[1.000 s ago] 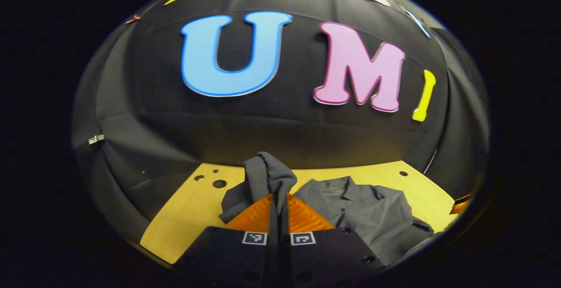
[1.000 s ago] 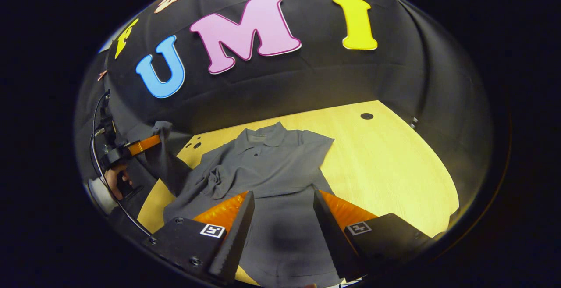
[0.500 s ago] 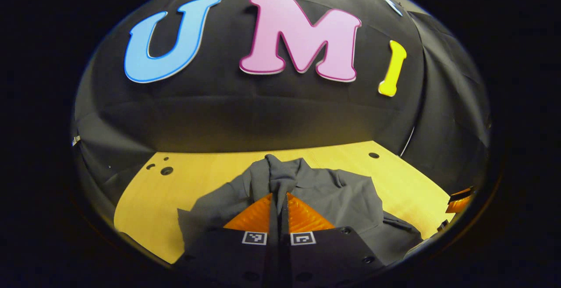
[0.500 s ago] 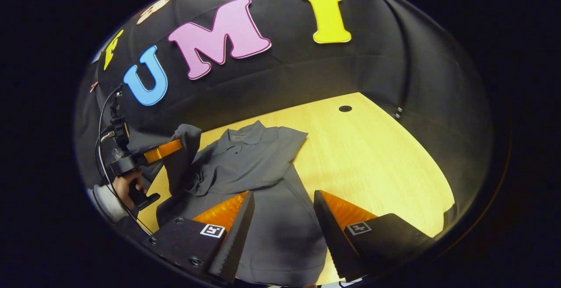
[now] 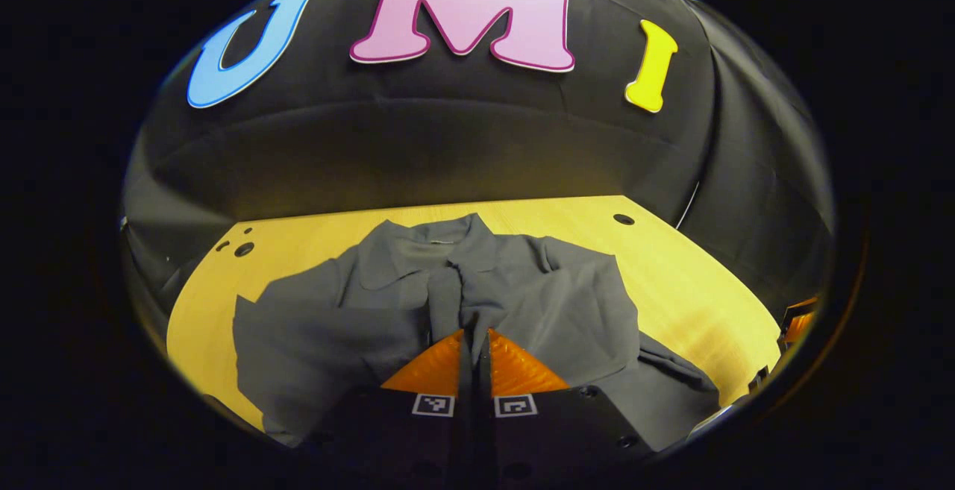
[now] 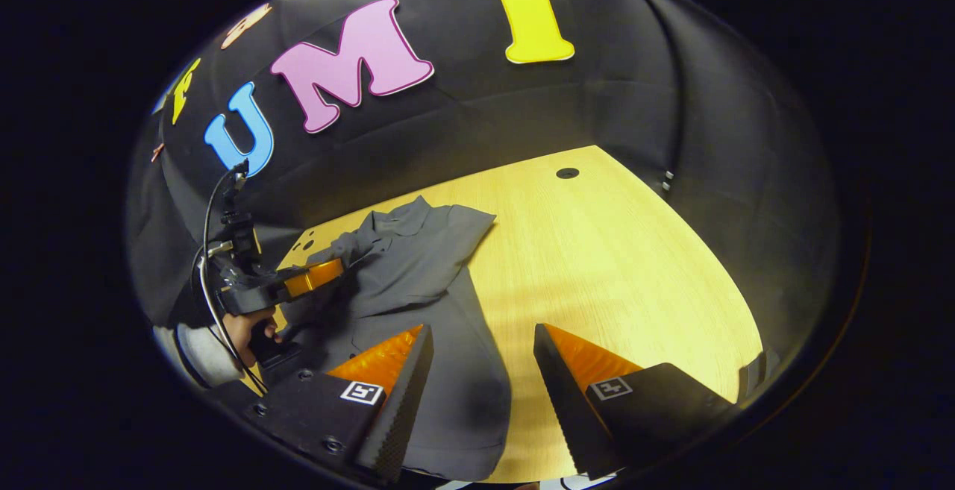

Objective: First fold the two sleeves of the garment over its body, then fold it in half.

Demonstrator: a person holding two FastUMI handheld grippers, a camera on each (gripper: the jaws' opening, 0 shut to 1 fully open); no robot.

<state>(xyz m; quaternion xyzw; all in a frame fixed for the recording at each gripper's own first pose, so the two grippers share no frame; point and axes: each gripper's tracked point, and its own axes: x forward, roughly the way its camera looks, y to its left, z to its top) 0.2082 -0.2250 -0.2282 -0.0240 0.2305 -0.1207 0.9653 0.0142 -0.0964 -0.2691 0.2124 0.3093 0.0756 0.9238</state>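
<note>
**Two hand-held grippers over a grey shirt, one pinching cloth**

Two hand-held grippers work above a grey collared garment (image 5: pixel 515 289) that lies spread on the pale wooden tabletop (image 5: pixel 694 281), collar toward the booth's back wall.

In the left gripper view, the left hand-held gripper (image 5: pixel 473 335) has its fingers pressed together with a fold of the garment's cloth pinched between the tips. The pinched fold runs up from the tips toward the collar, over the shirt's body, which spreads out to both sides of the fingers and directly beneath them. One side of the shirt reaches out flat over the tabletop on the left of this view.

In the right gripper view, the right hand-held gripper (image 6: pixel 477 341) stands wide open with nothing between its fingers. The garment (image 6: pixel 418 266) lies ahead and to the left of it, its lower part passing under the near finger, while bare tabletop (image 6: pixel 612 251) shows between and beyond the tips. Farther left in this view the left hand-held gripper (image 6: pixel 336 272) sits at the shirt's edge, held by a hand (image 6: pixel 250 326) with a pale sleeve (image 6: pixel 198 352).
</note>
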